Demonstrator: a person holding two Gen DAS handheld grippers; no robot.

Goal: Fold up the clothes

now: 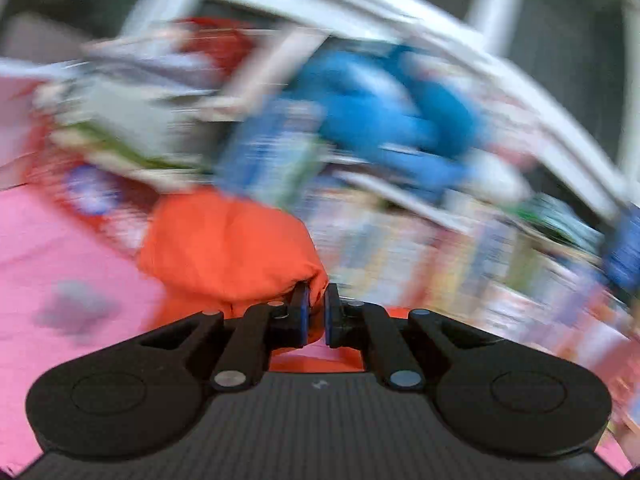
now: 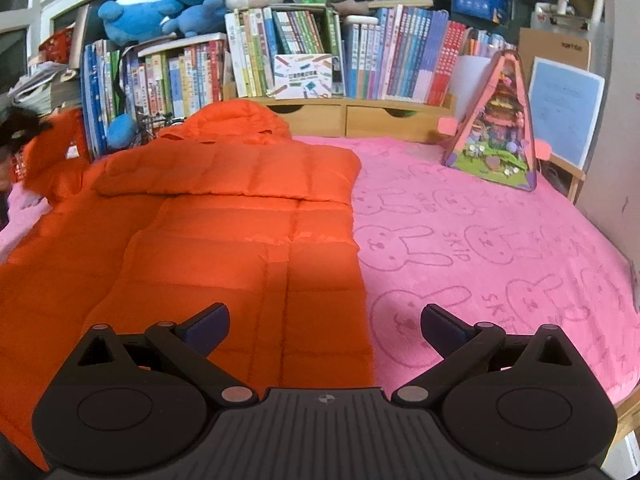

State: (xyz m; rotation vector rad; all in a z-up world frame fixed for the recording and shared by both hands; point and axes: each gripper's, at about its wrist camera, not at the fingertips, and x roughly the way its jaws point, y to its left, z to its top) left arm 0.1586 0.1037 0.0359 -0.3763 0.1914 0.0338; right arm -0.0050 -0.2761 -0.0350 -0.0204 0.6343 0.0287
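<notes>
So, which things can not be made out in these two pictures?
- Left wrist view: shelf background is motion-blurred; which part of the orange puffer jacket the left gripper pinches is unclear.
- Right wrist view: the jacket's left sleeve is cut off by the edge; book titles are too small.

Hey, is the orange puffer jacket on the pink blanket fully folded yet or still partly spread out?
Partly folded. One sleeve lies across the orange puffer jacket, its body spread flat on the pink blanket. The left tongs are shut on a bunched part of it.
</notes>
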